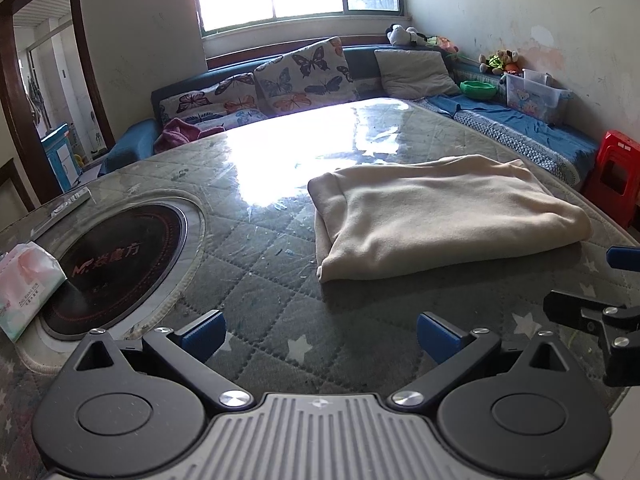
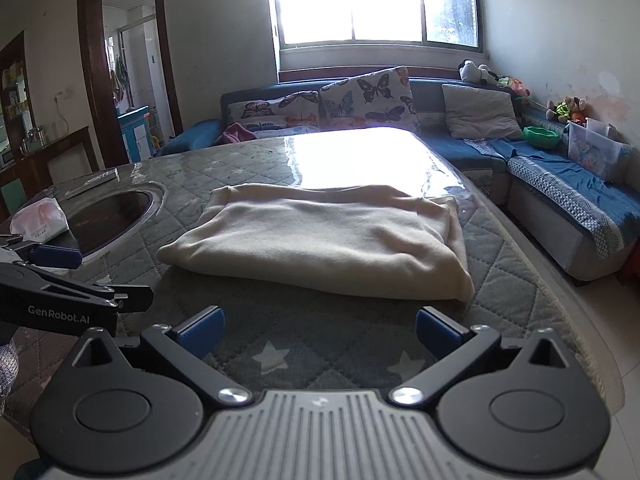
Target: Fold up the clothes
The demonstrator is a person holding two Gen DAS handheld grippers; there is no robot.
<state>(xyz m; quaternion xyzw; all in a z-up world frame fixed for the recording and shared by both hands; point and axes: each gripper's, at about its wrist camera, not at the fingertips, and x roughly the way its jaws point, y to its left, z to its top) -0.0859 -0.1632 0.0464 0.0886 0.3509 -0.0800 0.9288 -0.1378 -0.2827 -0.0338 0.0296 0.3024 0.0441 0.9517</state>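
**Folded cream garment on the quilted table, both tools apart**

"GenRobot.AI" is printed on the left tool (image 2: 56,276) at the left edge of the right wrist view. A soft cream garment (image 1: 440,216), folded into a thick rectangle, lies on the glossy, star-patterned table (image 1: 256,264), centre-right, ahead of both tools without touching them. The left tool and the right tool (image 2: 318,334) each hold their blue-padded fingers wide apart, gripping nothing.
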